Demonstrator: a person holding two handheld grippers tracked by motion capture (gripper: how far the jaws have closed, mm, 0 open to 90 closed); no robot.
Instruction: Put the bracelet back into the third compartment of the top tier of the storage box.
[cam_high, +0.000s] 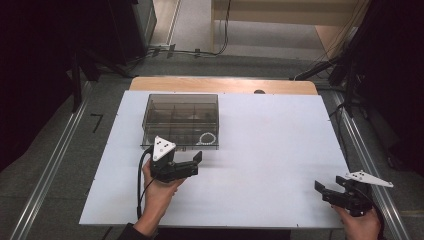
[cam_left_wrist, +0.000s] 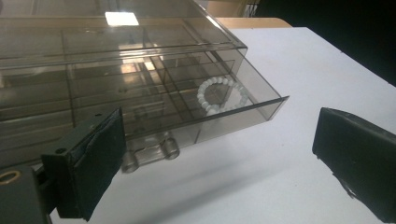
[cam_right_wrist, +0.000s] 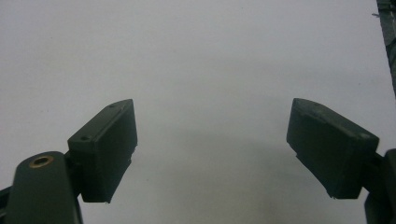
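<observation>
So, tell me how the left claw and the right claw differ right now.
The left claw sits close to the smoky clear drawer box, aimed at its pulled-out drawer holding a white bead bracelet; the right claw sits far off near the right edge of the white table, facing bare surface. The left claw points right, the right claw points left. Both are black, wide open and holding nothing.
</observation>
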